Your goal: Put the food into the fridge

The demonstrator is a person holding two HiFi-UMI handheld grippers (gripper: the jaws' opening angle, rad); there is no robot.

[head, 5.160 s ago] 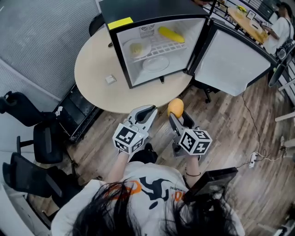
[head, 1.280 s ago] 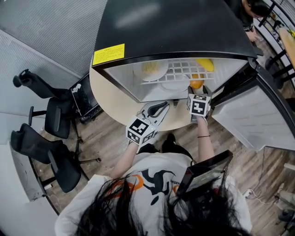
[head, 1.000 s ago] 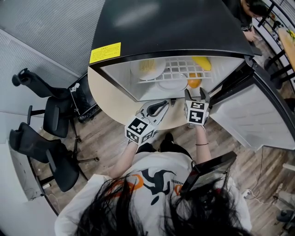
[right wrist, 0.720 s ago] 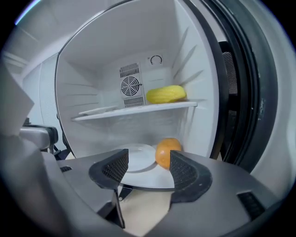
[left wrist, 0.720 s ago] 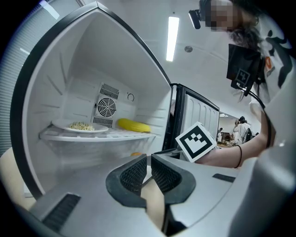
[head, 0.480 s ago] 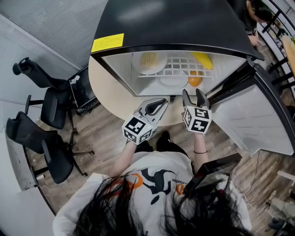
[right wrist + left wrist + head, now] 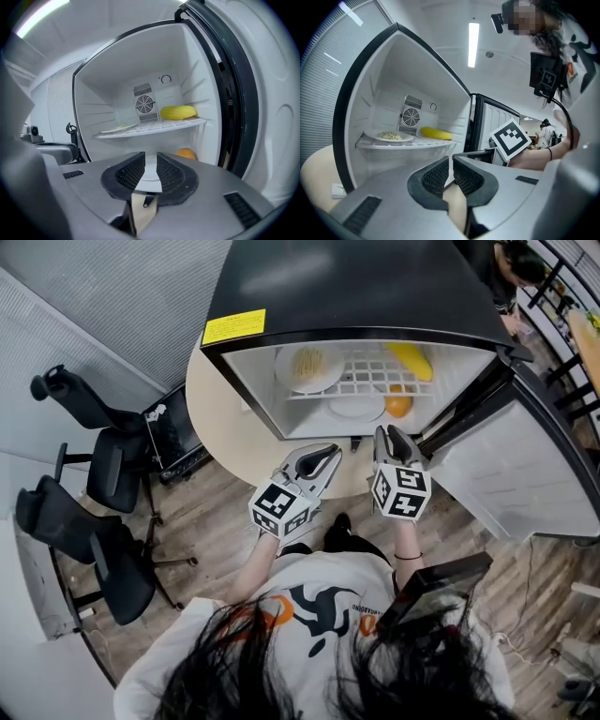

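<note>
Head view: the orange (image 7: 397,405) lies on the fridge (image 7: 356,287) floor, under the wire shelf (image 7: 375,381), toward the right wall. My right claw (image 7: 385,433) sits just below it in frame, outside the fridge and clear of it. My left claw (image 7: 330,455) is beside the right one, over the table (image 7: 225,418) edge.

Left gripper view: my left claw (image 7: 451,161) is closed and empty. A plate (image 7: 389,136) and a yellow fruit (image 7: 436,133) rest on the shelf at middle left.

Right gripper view: my right claw (image 7: 151,157) has just been closing. Only a slim gap is left between its pads, with nothing in it. The orange (image 7: 186,153) is past the pads, slightly right of them and untouched.
</note>
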